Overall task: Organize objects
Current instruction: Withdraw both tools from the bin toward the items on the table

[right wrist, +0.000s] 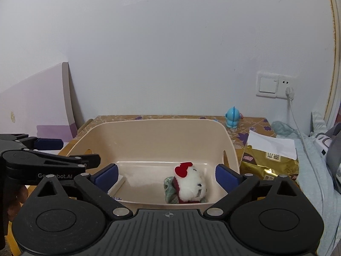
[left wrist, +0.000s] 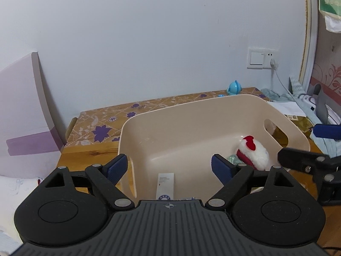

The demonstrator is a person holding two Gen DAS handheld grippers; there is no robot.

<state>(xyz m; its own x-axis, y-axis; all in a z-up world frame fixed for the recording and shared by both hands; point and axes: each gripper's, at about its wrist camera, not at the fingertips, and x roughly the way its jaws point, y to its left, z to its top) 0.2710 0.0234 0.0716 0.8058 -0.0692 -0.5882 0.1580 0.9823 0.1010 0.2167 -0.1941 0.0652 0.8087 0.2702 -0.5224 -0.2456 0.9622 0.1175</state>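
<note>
Over the bin (left wrist: pixel 213 115), both tongs (left wrist: pixel 169 168) (right wrist: pixel 166 176) hover level, spread wide.

A: What's in the beige bin (right wrist: pixel 149 138)?
B: A white plush cat (right wrist: pixel 191 183) with a red bow, lying on its side at five o'clock on the floor.
A: Anything else?
B: A white flat box (left wrist: pixel 165 184) lying at seven o'clock, partly hidden.

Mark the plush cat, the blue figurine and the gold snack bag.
plush cat (right wrist: pixel 192 183), right wrist view, on its white face inside the beige bin.
blue figurine (right wrist: pixel 232 118), right wrist view, on its body.
gold snack bag (right wrist: pixel 269 164), right wrist view, on its printed front.
</note>
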